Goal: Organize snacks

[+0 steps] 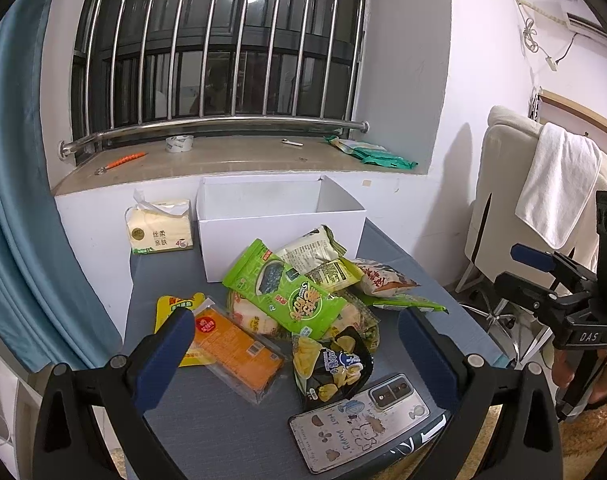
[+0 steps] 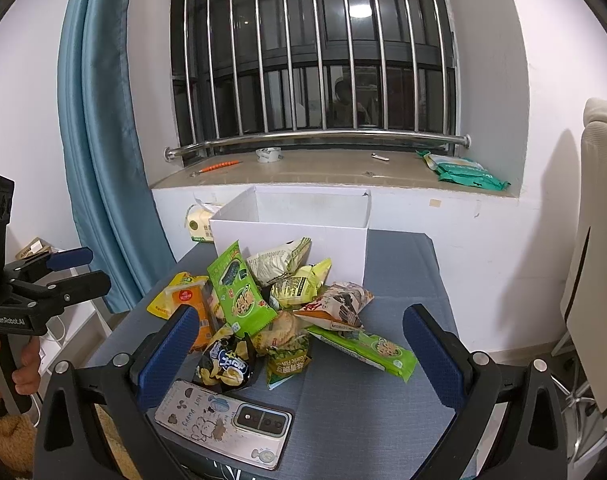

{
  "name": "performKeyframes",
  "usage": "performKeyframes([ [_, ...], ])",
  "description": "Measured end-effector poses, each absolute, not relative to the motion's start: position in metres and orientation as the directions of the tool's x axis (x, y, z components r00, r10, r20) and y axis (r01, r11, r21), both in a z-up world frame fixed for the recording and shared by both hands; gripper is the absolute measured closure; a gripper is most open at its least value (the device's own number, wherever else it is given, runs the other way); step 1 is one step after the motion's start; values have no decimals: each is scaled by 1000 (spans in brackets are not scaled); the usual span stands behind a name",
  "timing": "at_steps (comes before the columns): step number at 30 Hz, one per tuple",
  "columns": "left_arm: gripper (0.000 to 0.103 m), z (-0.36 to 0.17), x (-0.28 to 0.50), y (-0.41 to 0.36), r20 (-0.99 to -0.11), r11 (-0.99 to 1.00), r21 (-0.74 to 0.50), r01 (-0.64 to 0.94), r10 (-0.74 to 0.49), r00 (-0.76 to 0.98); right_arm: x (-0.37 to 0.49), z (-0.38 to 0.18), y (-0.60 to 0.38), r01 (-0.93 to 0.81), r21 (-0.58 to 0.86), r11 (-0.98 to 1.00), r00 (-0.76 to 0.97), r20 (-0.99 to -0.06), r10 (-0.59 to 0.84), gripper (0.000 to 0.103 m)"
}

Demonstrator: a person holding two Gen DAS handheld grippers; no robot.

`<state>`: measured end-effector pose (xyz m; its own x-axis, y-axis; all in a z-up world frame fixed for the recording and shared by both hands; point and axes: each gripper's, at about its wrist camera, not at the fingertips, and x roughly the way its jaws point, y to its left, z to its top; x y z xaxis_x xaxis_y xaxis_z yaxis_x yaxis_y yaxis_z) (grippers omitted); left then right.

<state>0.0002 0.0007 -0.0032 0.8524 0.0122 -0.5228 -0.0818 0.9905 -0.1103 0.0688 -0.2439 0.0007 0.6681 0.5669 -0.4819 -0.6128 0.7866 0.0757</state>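
A heap of snack packets lies on the grey table [image 1: 207,432] [image 2: 363,408] in front of an empty white box [image 1: 279,222] [image 2: 303,236]. On top is a green seaweed packet [image 1: 291,292] [image 2: 239,294]. Beside it lie an orange packet [image 1: 239,352] [image 2: 191,300], a black chip bag [image 1: 335,364] [image 2: 227,364], a long green packet [image 2: 367,348] and a red-and-white bag [image 1: 383,278] [image 2: 335,304]. My left gripper [image 1: 299,344] hovers open over the near edge of the heap, holding nothing. My right gripper [image 2: 303,344] is open too, above the heap's near side.
A phone [image 1: 359,424] [image 2: 227,424] in a decorated case lies at the table's near edge. A tissue pack [image 1: 161,226] [image 2: 201,222] stands left of the box. The windowsill holds tape [image 1: 179,144] and a green pack [image 1: 367,152]. A chair with a towel [image 1: 555,184] stands right.
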Motion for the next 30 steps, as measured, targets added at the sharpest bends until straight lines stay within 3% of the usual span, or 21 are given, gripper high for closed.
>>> performKeyframes([
  [21, 0, -3, 1, -1, -525, 991, -107, -76, 9, 851, 69, -2, -248, -608, 73, 791, 670, -488, 560, 0],
  [30, 0, -5, -1, 3, -515, 990, -107, -92, 24, 857, 79, -13, -246, -594, -25, 804, 700, -509, 501, 0],
])
